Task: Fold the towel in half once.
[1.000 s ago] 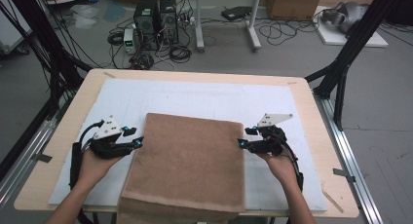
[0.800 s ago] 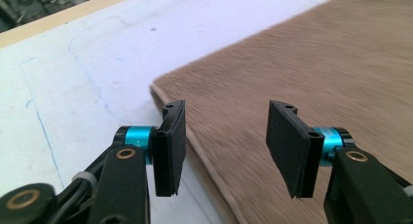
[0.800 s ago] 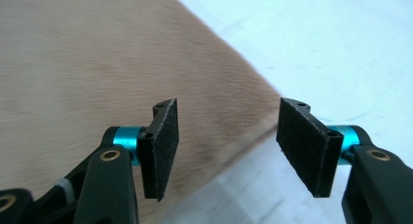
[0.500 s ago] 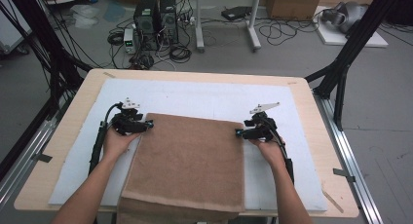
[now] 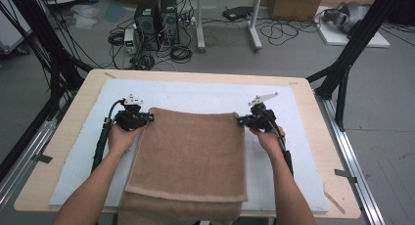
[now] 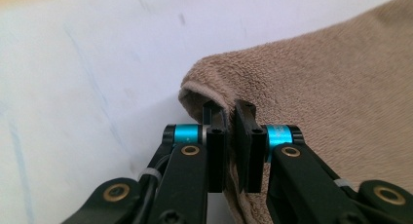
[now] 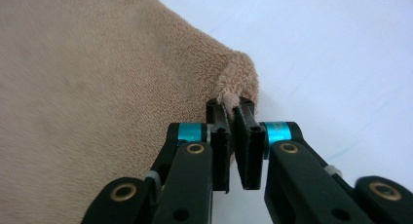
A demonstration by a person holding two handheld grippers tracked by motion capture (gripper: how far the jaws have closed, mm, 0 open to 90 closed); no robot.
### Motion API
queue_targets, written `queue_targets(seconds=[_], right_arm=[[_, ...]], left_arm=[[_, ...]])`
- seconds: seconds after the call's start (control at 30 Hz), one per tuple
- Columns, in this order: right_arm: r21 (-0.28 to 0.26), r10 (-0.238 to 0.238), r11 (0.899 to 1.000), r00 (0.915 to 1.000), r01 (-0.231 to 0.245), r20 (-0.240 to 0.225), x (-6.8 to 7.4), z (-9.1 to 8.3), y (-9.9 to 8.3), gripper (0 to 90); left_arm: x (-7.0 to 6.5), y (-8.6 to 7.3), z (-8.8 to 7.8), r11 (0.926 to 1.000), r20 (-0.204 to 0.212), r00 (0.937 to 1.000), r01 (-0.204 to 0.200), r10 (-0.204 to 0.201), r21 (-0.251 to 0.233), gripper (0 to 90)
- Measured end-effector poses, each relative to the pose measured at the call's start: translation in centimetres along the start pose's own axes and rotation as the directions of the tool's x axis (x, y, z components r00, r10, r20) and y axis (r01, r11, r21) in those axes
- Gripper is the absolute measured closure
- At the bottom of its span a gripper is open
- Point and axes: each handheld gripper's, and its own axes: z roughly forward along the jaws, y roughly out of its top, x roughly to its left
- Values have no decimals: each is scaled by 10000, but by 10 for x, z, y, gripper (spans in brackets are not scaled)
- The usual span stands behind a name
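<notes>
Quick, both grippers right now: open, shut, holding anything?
Left gripper: jaws have just closed, shut on the far left corner of the brown towel.
Right gripper: jaws have just closed, shut on the towel's far right corner.

Even overhead light, soft shadows, no glare. High view is looking slightly soft. Both gripper views are blurring the near jaws; towel (image 6: 341, 87) nap sharp.

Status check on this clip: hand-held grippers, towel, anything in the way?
Left hand-held gripper shut on brown towel at its far left corner. Right hand-held gripper shut on far right corner. Towel flat on white mat, near end overhanging. Nothing in the way.
</notes>
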Motion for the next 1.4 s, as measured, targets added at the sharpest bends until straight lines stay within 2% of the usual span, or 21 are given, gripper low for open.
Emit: queue_targets(seconds=[0.13, 0.23, 0.3, 0.33, 0.37, 0.4, 0.43, 0.47, 0.57, 0.63, 0.67, 0.73, 0.77, 0.83, 0.9, 0.93, 1.07, 1.17, 1.27, 1.33, 1.4], right_arm=[[-360, -458, 9982, 9970, 481, 626, -8, -20, 47, 863], [-775, -573, 9949, 9942, 644, 915, -15, -36, 77, 863], [-954, -616, 9929, 9926, 717, 1043, -19, -43, 90, 853], [-1090, -578, 9916, 9930, 689, 1026, -21, -45, 95, 810], [-1200, -445, 9912, 9942, 562, 976, -23, -45, 95, 679], [-1215, -162, 9922, 9951, 280, 976, -26, -43, 93, 615], [-1064, 185, 9942, 9980, -120, 604, -28, -40, 89, 574], [-897, 335, 9955, 9985, -295, 437, -29, -38, 84, 540], [-712, 495, 9963, 9987, -484, 144, -24, -33, 65, 472], [-514, 491, 9975, 9988, -487, 49, -18, -32, 53, 426], [-612, 551, 9966, 9985, -553, -57, -15, -32, 47, 421], [-523, 410, 9978, 9991, -413, -68, -7, -33, 37, 387], [-290, 446, 9986, 9990, -449, -102, -3, -34, 34, 362], [-455, 268, 9986, 9994, -279, -239, 7, -38, 26, 364], [-689, 74, 9976, 9995, -96, -319, 18, -42, 17, 364], [-623, 27, 9980, 9993, -50, -373, 23, -44, 13, 364], [-657, -450, 9969, 9985, 429, -299, 42, -52, -4, 320], [-908, -426, 9951, 9979, 380, -497, 52, -56, -21, 285], [-907, -542, 9946, 9979, 508, -354, 59, -55, -37, 271], [-911, -336, 9954, 9987, 300, -387, 61, -53, -45, 274], [-911, -415, 9951, 9982, 375, -431, 64, -49, -51, 329]], left_arm=[[7, 34, -14, 9979, -178, 9998, 93, -105, -648, 841], [14, 61, -28, 9916, -213, 9997, 51, -79, -1296, 840], [19, 74, -31, 9906, -377, 9993, -22, -30, -1370, 815], [21, 77, -31, 9932, -678, 9977, -25, -55, -1165, 733], [24, 77, -31, 9946, -588, 9982, 53, -115, -1039, 653], [27, 75, -31, 9955, -460, 9987, 164, -208, -929, 625], [29, 72, -31, 9967, -405, 9988, 227, -259, -776, 592], [30, 67, -32, 9971, -311, 9991, 251, -274, -716, 561], [28, 52, -34, 9987, -148, 9999, -54, 47, -500, 554], [25, 42, -35, 9994, 5, 9999, -117, 117, -314, 540], [23, 37, -36, 9994, 59, 9998, -177, 179, -297, 534], [17, 29, -39, 9991, 218, 9992, -330, 336, -275, 522], [13, 26, -41, 9988, 311, 9986, -423, 430, -239, 515], [4, 18, -45, 9971, 470, 9963, -713, 724, -253, 506], [-6, 13, -48, 9950, 669, 9928, -997, 998, -56, 487], [-11, 9, -50, 9930, 707, 9905, -1170, 1179, -169, 484], [-26, -9, -61, 9907, 950, 9864, -1317, 1343, -328, 465], [-35, -23, -67, 9884, 1101, 9823, -1497, 1516, -257, 444], [-42, -33, -72, 9839, 1207, 9764, -1775, 1789, -219, 417], [-46, -42, -74, 9819, 1188, 9747, -1883, 1894, -202, 402], [-48, -50, -72, 9836, 1271, 9755, -1804, 1796, -46, 368]])
